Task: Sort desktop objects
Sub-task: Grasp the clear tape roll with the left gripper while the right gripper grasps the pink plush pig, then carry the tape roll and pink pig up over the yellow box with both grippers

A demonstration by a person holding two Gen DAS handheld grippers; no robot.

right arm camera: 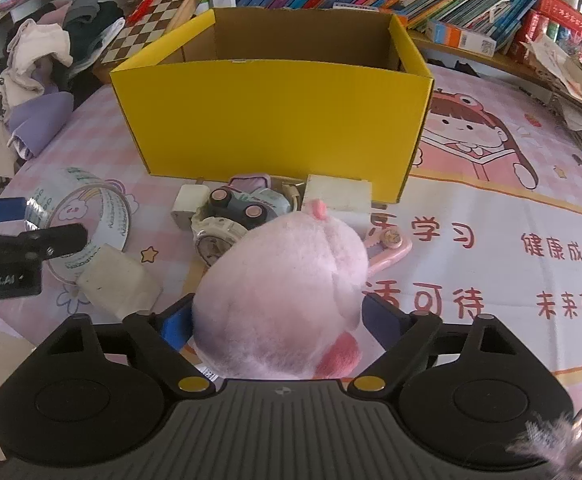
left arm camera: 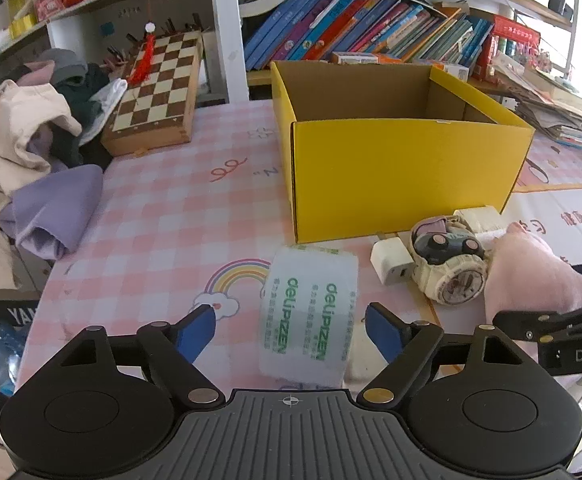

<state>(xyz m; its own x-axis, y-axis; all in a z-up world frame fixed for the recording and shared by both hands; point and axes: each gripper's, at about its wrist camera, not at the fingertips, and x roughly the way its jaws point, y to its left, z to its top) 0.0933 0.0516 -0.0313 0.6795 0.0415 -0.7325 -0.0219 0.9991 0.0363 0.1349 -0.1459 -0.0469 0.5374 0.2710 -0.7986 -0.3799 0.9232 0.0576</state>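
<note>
The left gripper (left arm camera: 290, 330) is wide open with the tape roll (left arm camera: 309, 312) standing between its fingers, not squeezed. The right gripper (right arm camera: 277, 326) sits around the pink plush (right arm camera: 281, 292); I cannot tell if it is pinching. The tape, plush, toy car (right arm camera: 247, 204), watch (right arm camera: 213, 236) and charger (right arm camera: 187, 204) all lie just in front of the yellow box (right arm camera: 275, 120).
</note>
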